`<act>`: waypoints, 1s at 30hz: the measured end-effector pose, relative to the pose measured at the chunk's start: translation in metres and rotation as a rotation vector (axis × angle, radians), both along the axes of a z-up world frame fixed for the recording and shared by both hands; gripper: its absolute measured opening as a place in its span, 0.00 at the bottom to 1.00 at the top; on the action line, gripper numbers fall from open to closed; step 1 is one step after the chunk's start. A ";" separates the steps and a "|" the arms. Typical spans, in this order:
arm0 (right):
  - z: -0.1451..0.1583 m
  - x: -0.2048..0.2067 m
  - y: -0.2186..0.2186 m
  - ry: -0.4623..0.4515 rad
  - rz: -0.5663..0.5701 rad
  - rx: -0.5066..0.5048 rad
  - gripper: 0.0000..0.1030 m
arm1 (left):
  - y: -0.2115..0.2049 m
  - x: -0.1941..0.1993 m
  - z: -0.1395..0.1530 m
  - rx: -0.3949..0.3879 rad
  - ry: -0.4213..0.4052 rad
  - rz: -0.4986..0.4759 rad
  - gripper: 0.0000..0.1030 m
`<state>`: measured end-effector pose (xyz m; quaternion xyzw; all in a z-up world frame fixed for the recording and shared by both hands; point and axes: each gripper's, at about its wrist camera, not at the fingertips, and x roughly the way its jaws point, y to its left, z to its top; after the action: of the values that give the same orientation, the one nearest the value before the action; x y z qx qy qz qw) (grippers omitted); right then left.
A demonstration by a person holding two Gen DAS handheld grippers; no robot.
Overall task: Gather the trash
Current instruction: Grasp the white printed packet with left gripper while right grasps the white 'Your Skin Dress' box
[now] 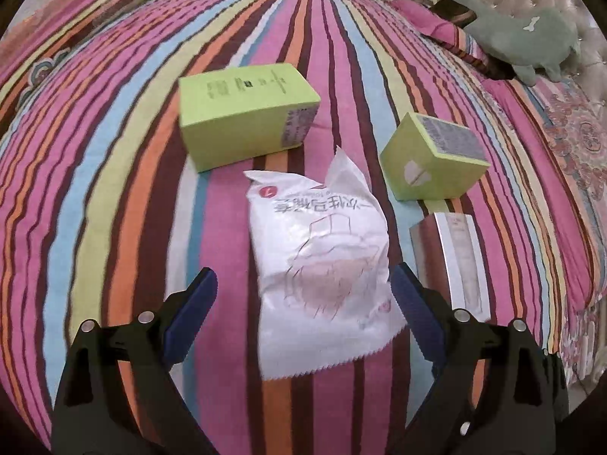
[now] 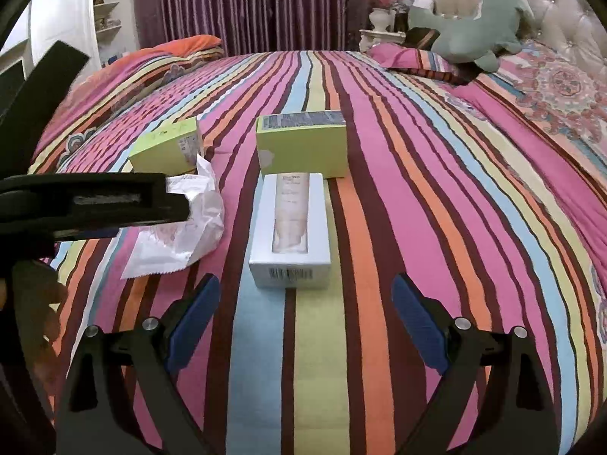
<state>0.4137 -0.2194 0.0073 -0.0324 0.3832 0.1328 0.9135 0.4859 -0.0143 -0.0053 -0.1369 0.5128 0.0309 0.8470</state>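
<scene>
A crumpled white plastic wrapper (image 1: 322, 265) lies on the striped bedspread between the open fingers of my left gripper (image 1: 303, 299); it also shows in the right wrist view (image 2: 182, 227). Behind it lie a long green box (image 1: 246, 117) (image 2: 167, 148) and a smaller green box (image 1: 432, 159) (image 2: 303, 148). A white window box (image 1: 451, 258) (image 2: 290, 231) lies to the wrapper's right. My right gripper (image 2: 305, 311) is open and empty, just in front of the white box. The left gripper's body (image 2: 87, 201) reaches over the wrapper in the right wrist view.
The bed (image 2: 417, 189) has a striped quilt. A green plush toy (image 2: 478, 30) and pillows lie at the headboard on the right. A folded quilt (image 2: 163, 53) sits at the far left. Purple curtains (image 2: 246, 3) and a white shelf (image 2: 76, 19) stand behind.
</scene>
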 end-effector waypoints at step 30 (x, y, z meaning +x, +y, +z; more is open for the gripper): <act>-0.018 0.041 0.011 0.072 0.001 -0.006 0.44 | 0.011 0.012 -0.012 0.092 -0.048 -0.017 0.70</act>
<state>0.4546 -0.2087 -0.0107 -0.0305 0.4162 0.1333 0.8989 0.4982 -0.0029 -0.0168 -0.0939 0.4916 0.0438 0.8646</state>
